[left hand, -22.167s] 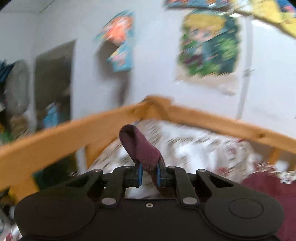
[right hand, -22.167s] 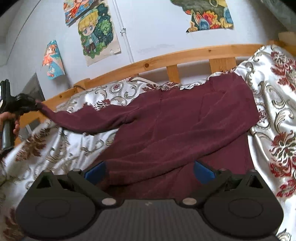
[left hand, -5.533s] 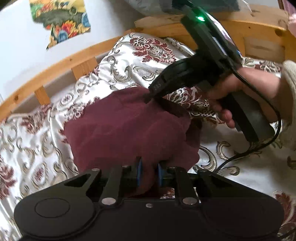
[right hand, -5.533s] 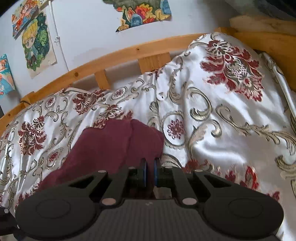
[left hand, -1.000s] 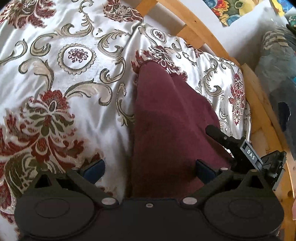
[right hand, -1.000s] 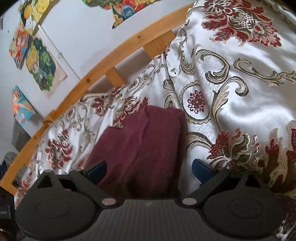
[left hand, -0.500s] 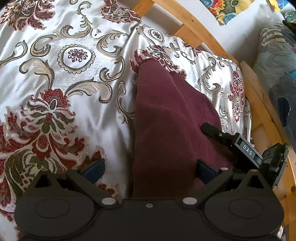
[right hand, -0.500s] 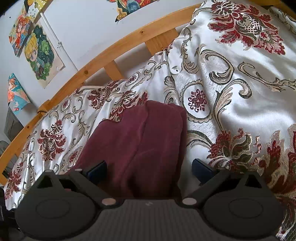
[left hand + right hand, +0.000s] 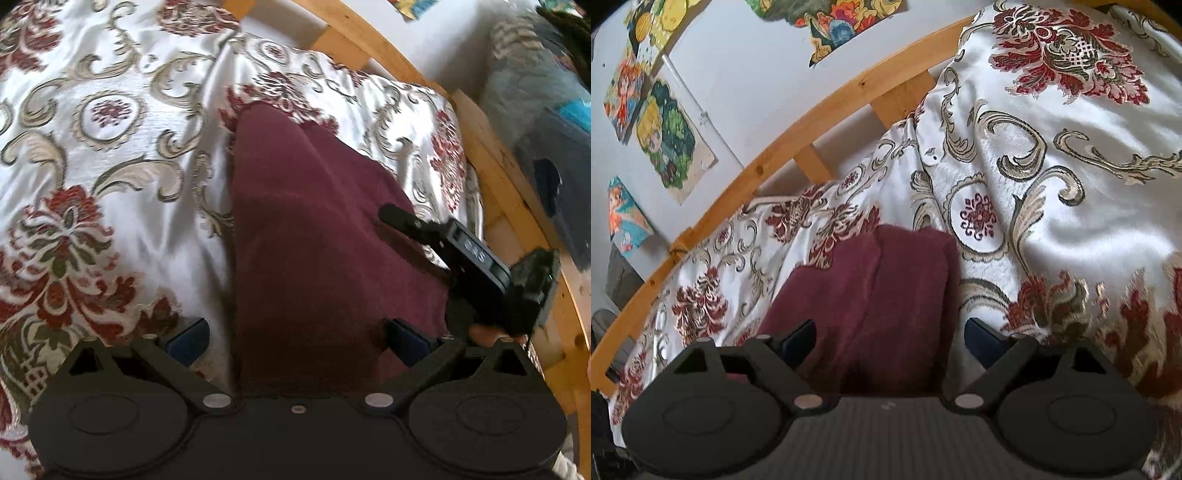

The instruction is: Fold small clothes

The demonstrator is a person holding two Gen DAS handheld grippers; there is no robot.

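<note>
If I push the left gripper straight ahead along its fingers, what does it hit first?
Most likely the folded maroon garment. It lies between and ahead of the left gripper, whose jaws stand wide open and angle down toward the patterned bedspread. Depth is unclear, but nothing else sits in that line.

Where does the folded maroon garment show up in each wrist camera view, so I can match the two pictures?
Left wrist view: maroon garment runs up the centre, between the open fingers.
Right wrist view: maroon garment sits lower centre, just above the gripper body.
Shared landmark: the wooden bed rail beyond the floral bedspread.
</note>
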